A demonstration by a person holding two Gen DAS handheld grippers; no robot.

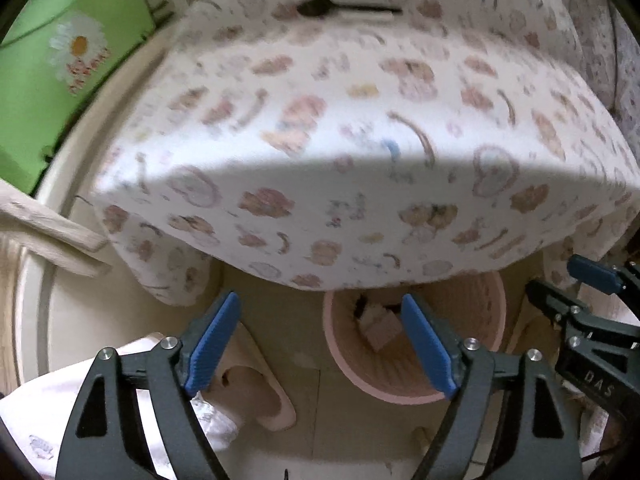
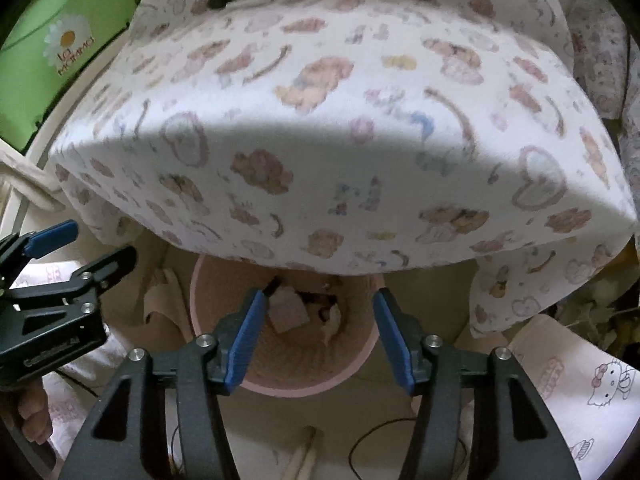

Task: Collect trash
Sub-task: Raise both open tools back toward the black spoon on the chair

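Bin [image 2: 280, 376]: pink, round, ribbed inside, standing upright on the floor with its mouth facing up; its far rim is tucked under the bed [image 2: 320, 140] edge.

Trash [image 2: 288, 308]: a pale boxy scrap lies tilted inside the bin, toward its far left side, with smaller dark and white bits just right of it; their long axes cannot be told.

Right gripper [image 2: 316, 340]: points steeply down over the bin's mouth, blue fingers [image 2: 244, 340] parted, nothing between them.

Left gripper [image 1: 320, 348]: points steeply down, left of the right gripper, fingers [image 1: 212, 344] spread wide and empty; the bin sits under its right finger.

Bed: covered in a white sheet with a brown and pink cartoon print, filling the far half of both views.

Brush [image 1: 344, 9]: dark, lying on the bed's far part, long axis left to right.

Slipper [image 1: 256, 384]: pink, on the floor left of the bin.

Box [image 1: 68, 60]: green with a daisy print, far left.
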